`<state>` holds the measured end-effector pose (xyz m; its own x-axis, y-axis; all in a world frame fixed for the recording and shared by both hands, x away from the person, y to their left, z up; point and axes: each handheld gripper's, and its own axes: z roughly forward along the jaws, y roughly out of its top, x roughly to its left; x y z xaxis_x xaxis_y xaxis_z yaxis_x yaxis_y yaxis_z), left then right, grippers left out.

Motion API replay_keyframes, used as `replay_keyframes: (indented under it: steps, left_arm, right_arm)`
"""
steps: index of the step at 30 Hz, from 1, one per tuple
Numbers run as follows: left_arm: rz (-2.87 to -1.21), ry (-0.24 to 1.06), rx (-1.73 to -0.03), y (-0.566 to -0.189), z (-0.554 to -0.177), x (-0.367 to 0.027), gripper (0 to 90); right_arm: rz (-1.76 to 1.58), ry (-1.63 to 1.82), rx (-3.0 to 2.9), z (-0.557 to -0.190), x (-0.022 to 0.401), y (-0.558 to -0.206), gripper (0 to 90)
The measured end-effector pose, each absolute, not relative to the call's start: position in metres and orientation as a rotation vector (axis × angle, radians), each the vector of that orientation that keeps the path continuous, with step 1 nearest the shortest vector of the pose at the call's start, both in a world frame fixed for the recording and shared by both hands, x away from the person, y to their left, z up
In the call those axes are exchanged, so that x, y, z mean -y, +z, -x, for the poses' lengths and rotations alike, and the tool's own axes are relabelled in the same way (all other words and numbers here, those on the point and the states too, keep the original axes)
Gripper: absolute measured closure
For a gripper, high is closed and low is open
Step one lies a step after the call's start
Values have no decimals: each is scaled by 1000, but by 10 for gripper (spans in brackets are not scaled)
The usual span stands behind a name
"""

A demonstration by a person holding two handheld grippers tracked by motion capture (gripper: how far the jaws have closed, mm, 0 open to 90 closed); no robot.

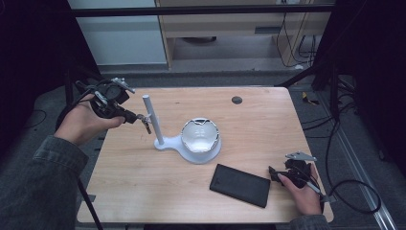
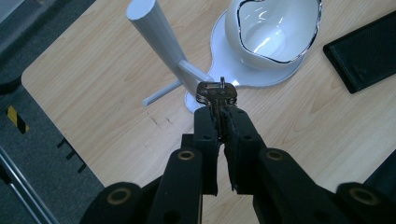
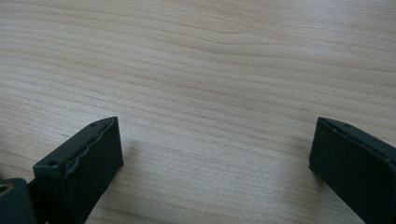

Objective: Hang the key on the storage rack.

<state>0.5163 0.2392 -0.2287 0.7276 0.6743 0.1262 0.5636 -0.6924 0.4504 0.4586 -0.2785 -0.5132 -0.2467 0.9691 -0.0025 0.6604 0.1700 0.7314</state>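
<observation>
High view first: my left gripper (image 1: 136, 117) hangs over the table's (image 1: 143, 191) left part, its jaws pinched on a key (image 1: 145, 123) right beside the upright post (image 1: 153, 120) of a white stand (image 1: 191, 154). On the stand's round base sits a white bowl (image 1: 200, 134) with a dark, uneven rim; I see nothing lying in it. A flat black case (image 1: 240, 185) lies nearer me, closed, and my right gripper (image 1: 274, 174) rests just off its right end.

Left gripper view: my jaws are nearly together, clamped on the key's (image 2: 217, 93) blade, with its metal head sticking out past the tips. It hangs just in front of the post (image 2: 161, 42), by the side peg (image 2: 161, 93). The bowl (image 2: 273, 32) beyond shows a bare, glossy inside.

Right gripper view: my jaws stand wide apart, bare wood (image 3: 210, 70) between them, gripping nothing.
</observation>
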Motion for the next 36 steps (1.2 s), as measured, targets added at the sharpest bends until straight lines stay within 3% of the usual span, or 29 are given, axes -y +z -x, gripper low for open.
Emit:
replay_keyframes:
  steps: [36]
  left_arm:
    - [-2510,400,-1026,-243,-537,-245,832]
  right_arm:
    - [-1531,856,-1981,-458,278,-513,27]
